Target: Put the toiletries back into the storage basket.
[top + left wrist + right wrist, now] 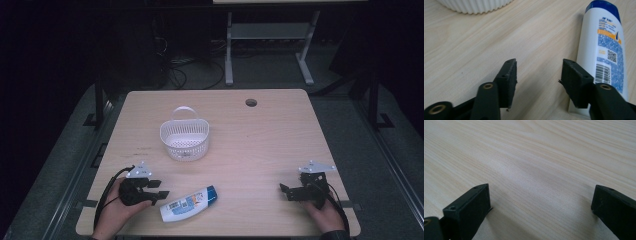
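The bottle (pixel 189 203) lay flat on our table (pixel 260 145), just beside our left gripper (pixel 161 189), whose jaws stood apart around nothing; our right gripper (pixel 286 191) was open too.

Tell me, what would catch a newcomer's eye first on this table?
Likely the white basket standing near the middle of the pale wooden table, and the white bottle with a blue cap lying on its side at the near edge. A person's hands hold a black tool at each side: the left tool, jaws apart, sits right beside the bottle, while the right tool rests open over bare wood.
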